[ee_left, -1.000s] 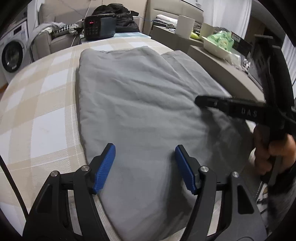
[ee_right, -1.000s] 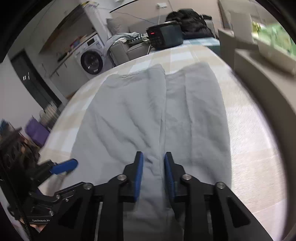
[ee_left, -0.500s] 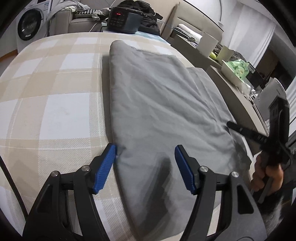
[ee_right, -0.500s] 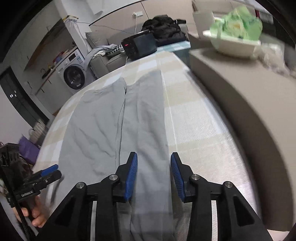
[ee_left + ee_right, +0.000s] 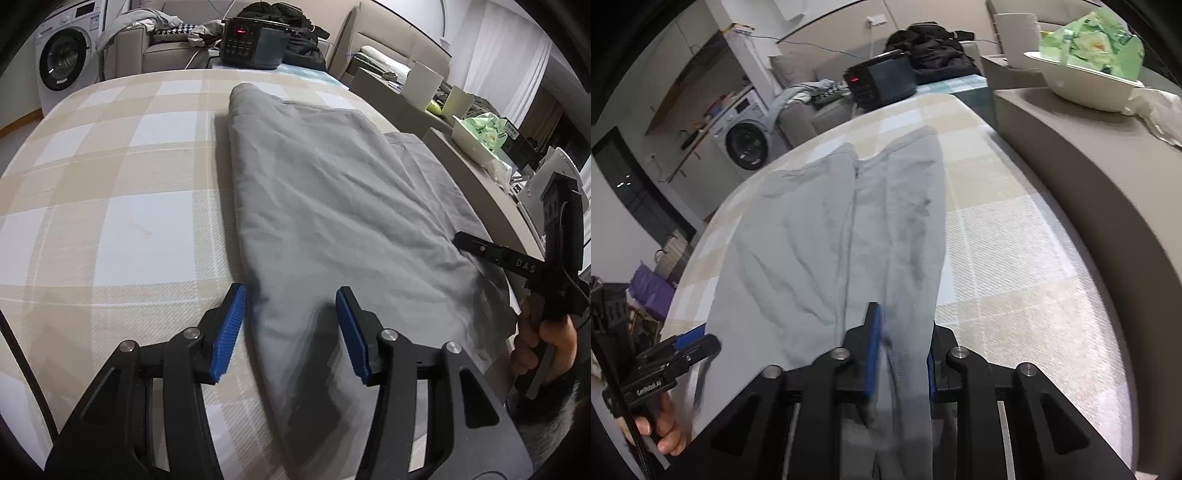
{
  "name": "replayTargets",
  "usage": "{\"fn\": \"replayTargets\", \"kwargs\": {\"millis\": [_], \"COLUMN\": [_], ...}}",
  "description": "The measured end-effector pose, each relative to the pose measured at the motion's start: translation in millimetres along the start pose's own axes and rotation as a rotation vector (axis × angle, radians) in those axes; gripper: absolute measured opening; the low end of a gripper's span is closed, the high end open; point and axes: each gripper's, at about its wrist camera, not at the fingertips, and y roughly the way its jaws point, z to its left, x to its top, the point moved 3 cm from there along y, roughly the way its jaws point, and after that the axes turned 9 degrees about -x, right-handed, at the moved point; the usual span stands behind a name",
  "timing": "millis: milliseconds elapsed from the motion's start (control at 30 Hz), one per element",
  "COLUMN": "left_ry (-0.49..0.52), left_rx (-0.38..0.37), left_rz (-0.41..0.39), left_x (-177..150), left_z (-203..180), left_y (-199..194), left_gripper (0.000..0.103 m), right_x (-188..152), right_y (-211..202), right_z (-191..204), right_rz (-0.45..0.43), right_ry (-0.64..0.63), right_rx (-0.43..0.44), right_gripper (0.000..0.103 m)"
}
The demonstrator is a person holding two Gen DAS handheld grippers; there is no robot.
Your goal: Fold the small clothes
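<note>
Grey trousers [image 5: 332, 206] lie lengthwise on the checked bed [image 5: 110, 192], long axis running away from you; your right gripper [image 5: 899, 354] clamps the right leg's near hem, while your left gripper [image 5: 290, 328], closing, straddles the left leg's outer edge unpinched.

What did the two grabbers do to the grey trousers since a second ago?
The right hand-held gripper slid across to the right trouser leg and now pinches its near end. The left hand-held gripper slid to the left edge of the grey trousers; its jaws have just been closing, with that edge between them but not yet pinched. The trousers stayed flat on the checked cloth.
</note>
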Motion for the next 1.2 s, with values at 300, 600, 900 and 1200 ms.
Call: {"fn": "replayTargets", "kwargs": {"millis": [300,600,900,1200], "left_ry": [0.047,0.246,0.266,0.234], "left_rx": [0.044,0.053,0.082,0.072], "left_rz": [-0.083,-0.256,-0.286,-0.340], "left_x": [-24,-53,-76,-76], "left_z": [1,-53,-68,-67], "left_y": [-51,-105,-114,-121], "left_gripper": [0.052,0.102,0.102,0.102], "right_x": [-33,-58,-81,-84], "right_y": [-51,-107,-135,-140], "right_z": [3,22,31,19], "right_rz": [-0.102,-0.222,-0.345,-0.386], "right_ry": [-0.083,-0.134,-0.156,-0.121], "right_rx": [0.039,0.136,0.152,0.157], "right_gripper": [0.072,0.103,0.103,0.103]}}
